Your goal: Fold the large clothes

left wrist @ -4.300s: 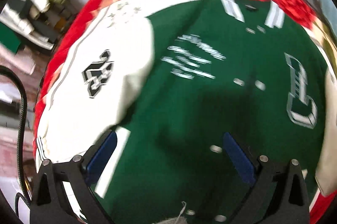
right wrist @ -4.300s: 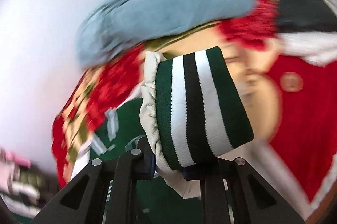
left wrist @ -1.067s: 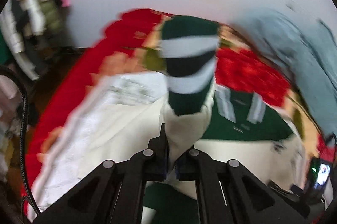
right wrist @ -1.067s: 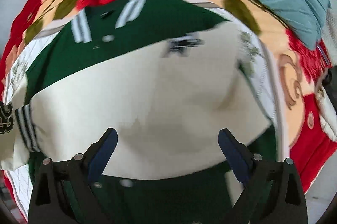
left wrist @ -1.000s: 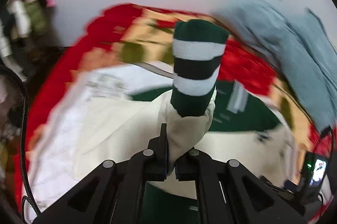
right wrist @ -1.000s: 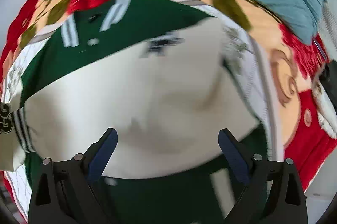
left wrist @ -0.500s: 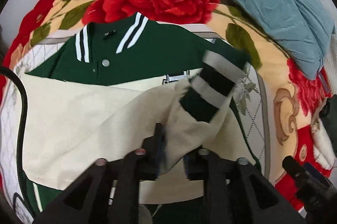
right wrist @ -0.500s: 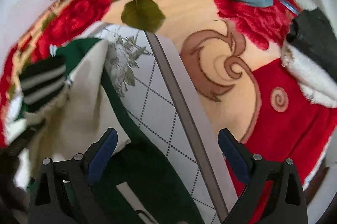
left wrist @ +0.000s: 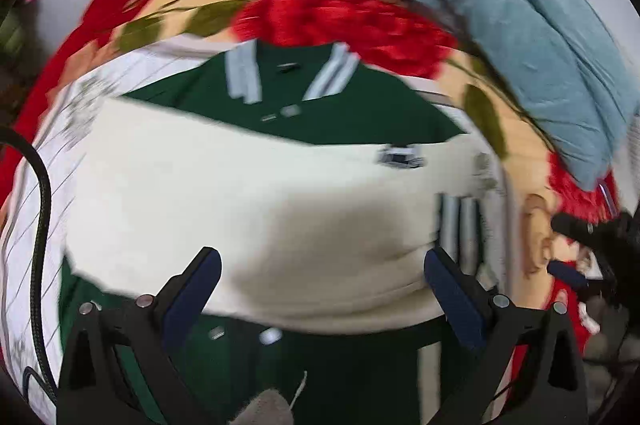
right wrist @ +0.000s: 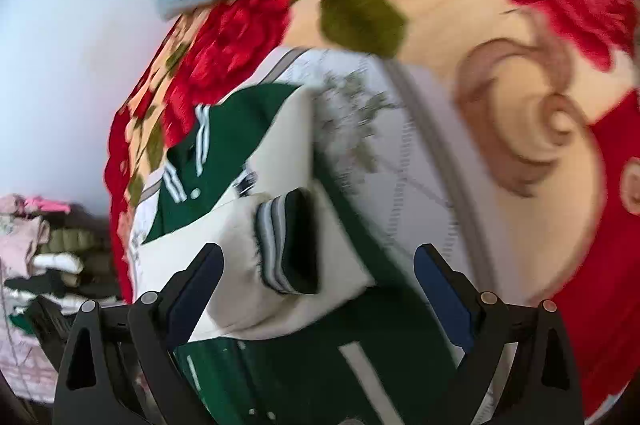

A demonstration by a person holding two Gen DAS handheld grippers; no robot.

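A green varsity jacket with cream sleeves lies flat on the rose-patterned blanket. Both cream sleeves are folded across its chest. The striped green cuff rests at the jacket's right side, and shows again in the left wrist view as the cuff. My left gripper hovers above the sleeves, its jaws opening wide with nothing between them. My right gripper is open over the cuff and the jacket's right edge, touching nothing. The striped collar lies at the far end.
A blue-grey quilt is heaped at the far right of the bed. A pile of clothes sits off the bed to the left. The other gripper's dark body shows at the right edge. A black cable runs down the left.
My left gripper carried the cream sleeve by its cuff across the jacket, let it go and opened wide. My right gripper swung right to the jacket's edge, then back over the cuff.
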